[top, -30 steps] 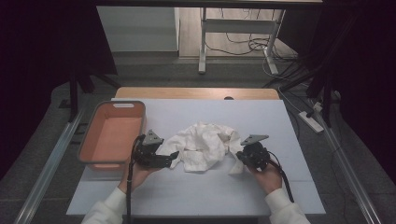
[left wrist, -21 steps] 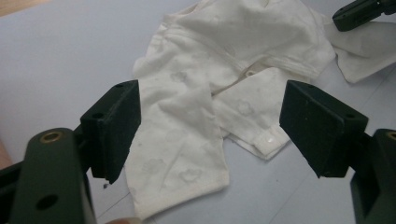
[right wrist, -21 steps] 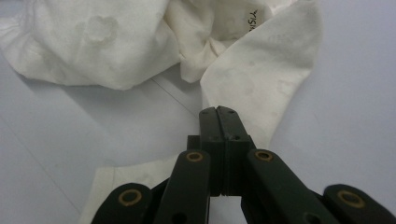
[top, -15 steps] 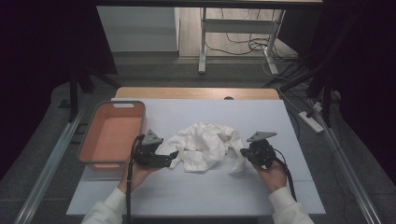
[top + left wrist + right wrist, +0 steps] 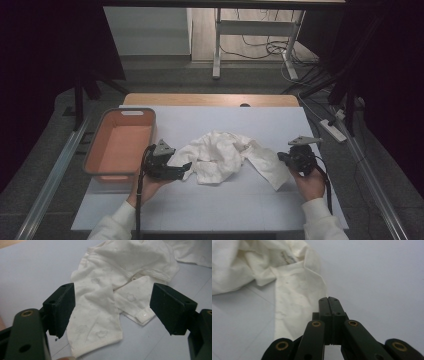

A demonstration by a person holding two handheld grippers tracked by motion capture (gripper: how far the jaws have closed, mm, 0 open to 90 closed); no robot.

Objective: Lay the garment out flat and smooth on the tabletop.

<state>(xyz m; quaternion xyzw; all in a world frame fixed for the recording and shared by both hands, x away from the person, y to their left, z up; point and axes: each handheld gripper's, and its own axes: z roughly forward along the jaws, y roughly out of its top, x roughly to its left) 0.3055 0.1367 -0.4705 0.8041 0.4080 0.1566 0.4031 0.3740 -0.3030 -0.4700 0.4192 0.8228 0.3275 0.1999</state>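
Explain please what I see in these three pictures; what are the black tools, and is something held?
A person sits at a white table and holds a hand-held gripper in each hand. One picture comes from a camera above; the other two come from cameras riding on the grippers. A crumpled white garment lies in the middle, and an orange bin stands at the left. The left hand-held gripper has its jaws wide open on either side of a sleeve. The right hand-held gripper has its jaws pressed together beside the other sleeve; whether they pinch its edge is unclear.
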